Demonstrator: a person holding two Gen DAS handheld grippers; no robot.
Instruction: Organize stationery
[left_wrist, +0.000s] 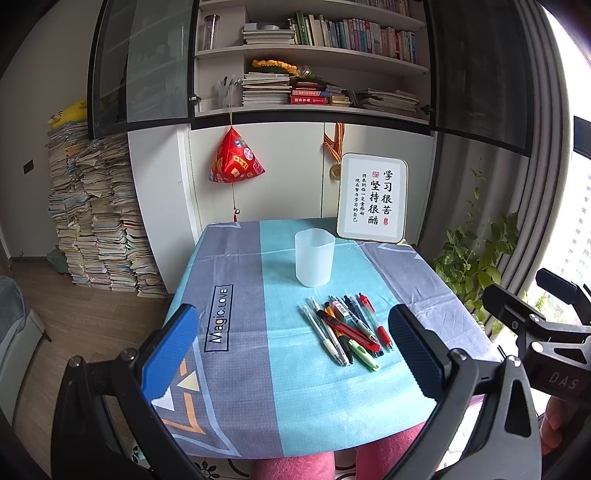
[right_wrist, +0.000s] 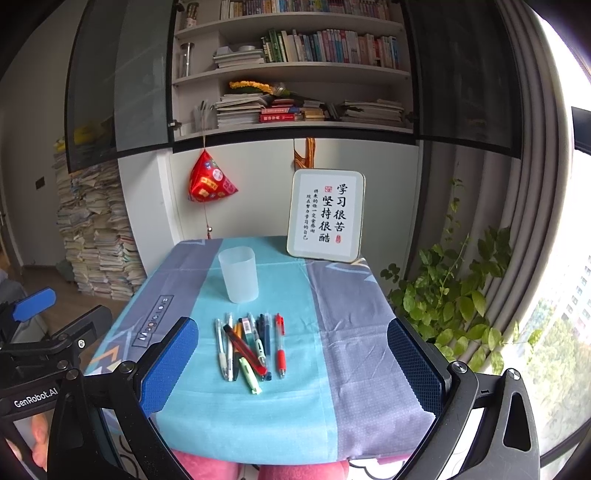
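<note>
Pens (right_wrist: 247, 347) are lying heaped mid-surface, nearer the front edge than the empty cup (right_wrist: 238, 275), and I am holding each hand-held gripper wide, judging one outer pen the cleanest first pick.

Daylight from window (right_wrist: 569, 295) at right, blown out; soft shadows; sharp centre; strong fisheye bending, dark corners.

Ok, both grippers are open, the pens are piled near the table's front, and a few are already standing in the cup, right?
Not quite. The cup is empty: both wrist views show nothing standing in it. All the pens lie in the pile on the table. The rest holds: the left gripper and the right gripper are both open.
</note>
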